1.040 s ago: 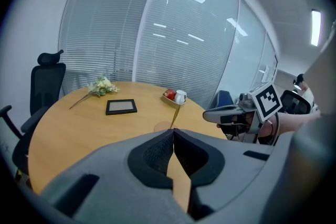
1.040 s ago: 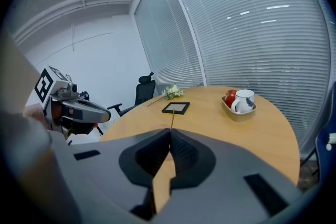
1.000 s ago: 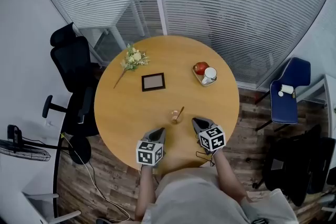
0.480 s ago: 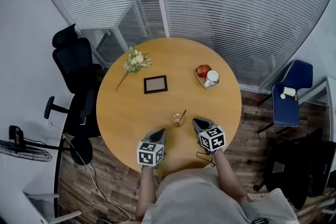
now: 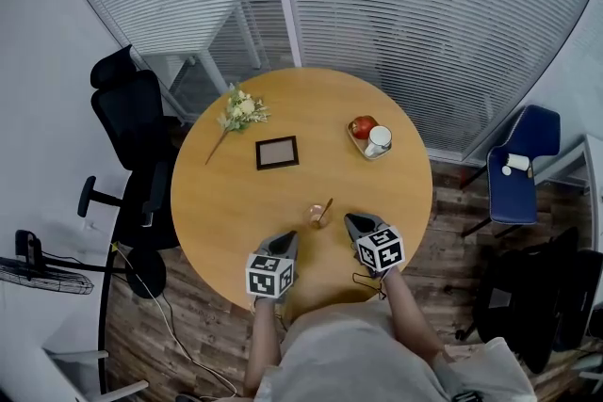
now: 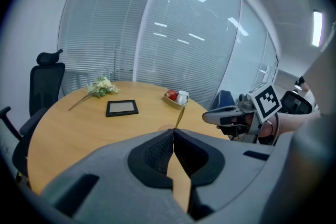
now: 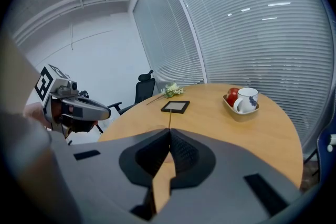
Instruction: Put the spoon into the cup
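Note:
A small brownish cup (image 5: 316, 215) stands on the round wooden table (image 5: 226, 202) near its front edge. The spoon (image 5: 325, 205) rests in the cup, its handle leaning up to the right. My left gripper (image 5: 287, 238) hovers just short of the cup on the left, jaws shut and empty. My right gripper (image 5: 350, 220) sits to the cup's right, also shut on nothing. In the left gripper view the spoon's handle (image 6: 179, 116) rises just past the left gripper (image 6: 173, 131). In the right gripper view the spoon's handle (image 7: 169, 120) shows above the right gripper (image 7: 169, 131); the cup is hidden.
On the table lie a dark picture frame (image 5: 276, 152), a flower sprig (image 5: 237, 111) and a tray (image 5: 358, 139) holding an apple and a white mug (image 5: 378, 137). A black office chair (image 5: 132, 136) stands at the left, a blue chair (image 5: 518, 169) at the right.
Only the head camera has shifted slightly. The grippers, cup and spoon keep their places.

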A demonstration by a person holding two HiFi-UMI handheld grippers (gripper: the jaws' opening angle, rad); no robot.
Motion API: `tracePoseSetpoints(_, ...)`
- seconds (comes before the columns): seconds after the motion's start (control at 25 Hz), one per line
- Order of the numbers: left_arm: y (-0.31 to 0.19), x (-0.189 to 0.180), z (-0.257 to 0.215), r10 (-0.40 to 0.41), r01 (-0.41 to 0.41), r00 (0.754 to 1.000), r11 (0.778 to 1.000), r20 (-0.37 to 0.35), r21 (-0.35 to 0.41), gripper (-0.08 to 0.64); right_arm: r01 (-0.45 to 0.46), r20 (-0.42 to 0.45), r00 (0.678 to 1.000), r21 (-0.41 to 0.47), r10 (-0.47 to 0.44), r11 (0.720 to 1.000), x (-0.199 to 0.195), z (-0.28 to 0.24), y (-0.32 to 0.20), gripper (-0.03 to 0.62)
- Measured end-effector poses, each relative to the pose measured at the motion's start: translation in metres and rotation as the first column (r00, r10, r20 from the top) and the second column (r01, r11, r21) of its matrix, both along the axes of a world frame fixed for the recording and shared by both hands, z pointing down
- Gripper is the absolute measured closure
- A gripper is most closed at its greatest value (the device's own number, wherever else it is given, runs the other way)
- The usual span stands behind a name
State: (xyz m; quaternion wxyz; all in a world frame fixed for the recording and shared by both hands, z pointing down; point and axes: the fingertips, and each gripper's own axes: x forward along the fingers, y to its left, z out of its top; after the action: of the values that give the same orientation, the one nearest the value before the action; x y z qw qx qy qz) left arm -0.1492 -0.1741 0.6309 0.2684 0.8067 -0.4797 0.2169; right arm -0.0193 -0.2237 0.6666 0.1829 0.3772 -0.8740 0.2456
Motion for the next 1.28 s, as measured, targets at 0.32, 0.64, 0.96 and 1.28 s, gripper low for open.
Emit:
tracePoseSetpoints(0.32,-0.001,-0.002,0.0,0.0,0.0,1.0,1.0,0.001,0.002,0.551,0.013,-0.01,1.0,-0.006,-0.013,1.0,-0.003,0.003,0.0,0.594)
tracePoseSetpoints(0.64,-0.003,-0.01,-0.007,-0.022,0.022,1.0,1.0,-0.005,0.021,0.551,0.037,-0.017,0.999,0.0,-0.037,0.999,-0.012,0.002,0.001,0.594)
tracePoseSetpoints(0.96,-0.001,-0.014,-0.01,-0.028,0.028,1.0,0.999,-0.005,0.033,0.551,0.028,-0.018,0.999,0.001,-0.028,1.0,-0.011,0.002,0.002,0.594)
tracePoseSetpoints(1.28,-0.001,-0.018,-0.014,-0.038,0.038,0.999,0.998,-0.002,0.042,0.551,0.022,-0.015,1.0,0.005,-0.022,1.0,-0.007,0.002,0.002,0.594)
